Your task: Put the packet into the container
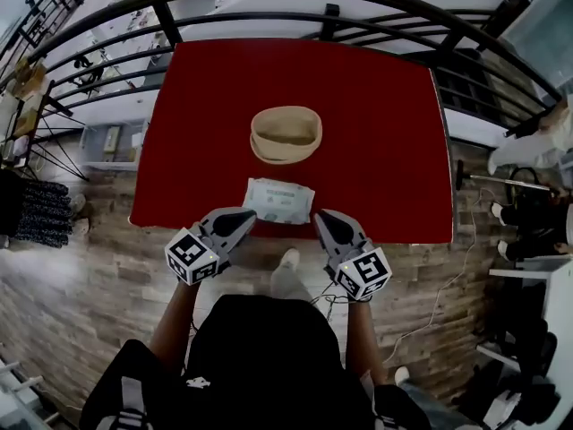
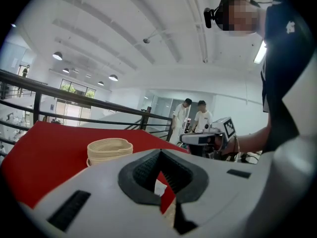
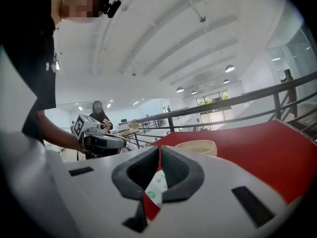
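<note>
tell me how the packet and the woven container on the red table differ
The packet is flat, white and roughly rectangular; the container is a round, beige, coiled bowl with raised walls. The packet lies near the front edge of the red table; the container sits behind it, toward the middle. Both rest on the cloth, apart from each other.

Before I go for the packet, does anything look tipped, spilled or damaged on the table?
Nothing stands out. The packet lies flat, slightly skewed, near the front edge of the table; the basket stands upright and empty behind it. The left gripper and right gripper are shut and empty, either side of the packet.
</note>
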Demonstrator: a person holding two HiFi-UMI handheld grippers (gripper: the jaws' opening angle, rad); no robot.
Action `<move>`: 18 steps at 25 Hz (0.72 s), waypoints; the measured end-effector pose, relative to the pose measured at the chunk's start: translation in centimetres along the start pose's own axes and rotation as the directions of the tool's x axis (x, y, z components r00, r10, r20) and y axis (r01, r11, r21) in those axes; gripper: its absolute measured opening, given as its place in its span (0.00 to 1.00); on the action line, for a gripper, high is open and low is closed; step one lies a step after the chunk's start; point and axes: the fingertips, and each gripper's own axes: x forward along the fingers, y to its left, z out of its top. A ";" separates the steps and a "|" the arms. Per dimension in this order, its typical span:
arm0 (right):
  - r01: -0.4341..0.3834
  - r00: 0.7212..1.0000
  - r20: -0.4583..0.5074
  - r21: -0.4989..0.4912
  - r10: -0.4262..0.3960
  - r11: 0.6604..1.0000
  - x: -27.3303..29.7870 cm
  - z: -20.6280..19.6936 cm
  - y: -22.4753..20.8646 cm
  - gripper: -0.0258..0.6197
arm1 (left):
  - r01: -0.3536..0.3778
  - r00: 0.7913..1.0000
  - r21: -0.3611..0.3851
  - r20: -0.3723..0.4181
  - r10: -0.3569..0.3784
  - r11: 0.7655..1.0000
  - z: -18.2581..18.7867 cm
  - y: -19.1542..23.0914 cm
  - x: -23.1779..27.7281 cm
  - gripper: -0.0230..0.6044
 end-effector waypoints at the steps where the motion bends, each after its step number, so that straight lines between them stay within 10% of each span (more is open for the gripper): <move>1: -0.020 1.000 -0.009 0.002 0.020 1.000 0.4 -0.3 -0.6 0.07 | 0.000 1.000 0.003 -0.013 0.001 1.000 -0.2 0.4 0.6 0.05; 10: -0.191 0.968 -0.178 -0.058 0.178 0.980 4.4 -3.0 -1.6 0.08 | 0.032 0.983 0.056 -0.183 -0.021 0.998 -2.9 3.6 3.9 0.07; 13: -0.232 0.947 -0.237 -0.048 0.215 0.972 5.6 -4.1 -1.6 0.24 | 0.070 0.962 0.056 -0.266 -0.053 0.996 -4.5 5.1 4.6 0.44; 18: -0.352 0.857 -0.443 -0.130 0.263 0.927 6.7 -7.6 -1.3 0.46 | 0.183 0.893 0.137 -0.438 -0.106 0.974 -8.0 6.8 5.6 0.63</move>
